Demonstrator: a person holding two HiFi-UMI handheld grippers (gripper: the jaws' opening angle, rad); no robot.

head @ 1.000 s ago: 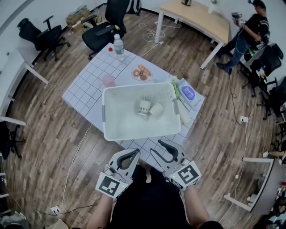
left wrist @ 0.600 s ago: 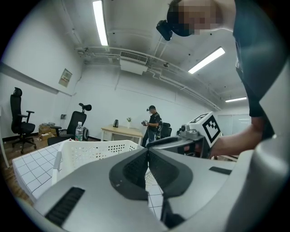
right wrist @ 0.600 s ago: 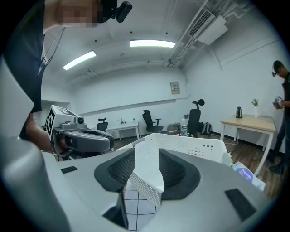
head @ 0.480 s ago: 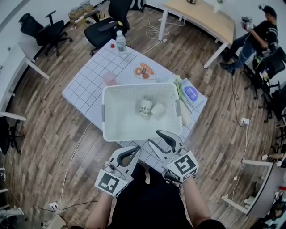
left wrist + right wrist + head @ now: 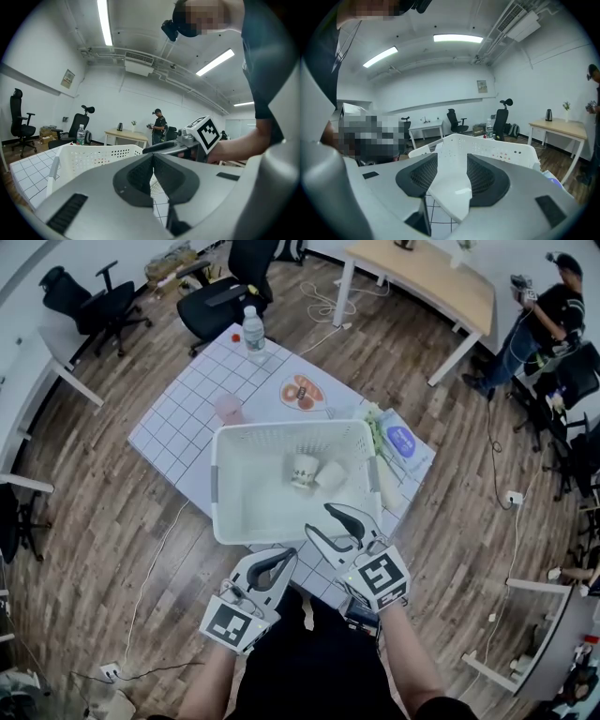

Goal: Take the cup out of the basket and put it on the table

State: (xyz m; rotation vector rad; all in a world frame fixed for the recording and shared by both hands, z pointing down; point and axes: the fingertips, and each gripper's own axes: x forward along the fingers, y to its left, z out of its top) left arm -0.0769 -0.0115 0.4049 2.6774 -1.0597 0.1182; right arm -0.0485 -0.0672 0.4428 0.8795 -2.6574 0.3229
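The white basket (image 5: 239, 512) stands on the grid-patterned table (image 5: 178, 423). Inside it a patterned cup (image 5: 302, 469) stands upright, and a plain white cup (image 5: 330, 473) lies beside it. My right gripper (image 5: 319, 518) hovers at the basket's near rim; its jaws have just been opening and hold nothing. In the right gripper view the basket's corner (image 5: 454, 185) shows through the gap of that gripper (image 5: 452, 165). My left gripper (image 5: 287, 557) is shut and empty, short of the basket. In the left gripper view its jaws (image 5: 153, 158) meet in front of the basket wall (image 5: 93, 157).
On the table behind the basket are a pink cup (image 5: 228, 409), a plate of food (image 5: 300, 391) and a water bottle (image 5: 251, 334). A blue-and-white packet (image 5: 399, 439) lies at the basket's right. Office chairs (image 5: 225, 296), a wooden desk (image 5: 422, 282) and a person (image 5: 539, 320) are further off.
My right gripper has moved forward to the basket's near rim and its jaws stand wider apart. The left gripper has crept forward slightly and stays shut.
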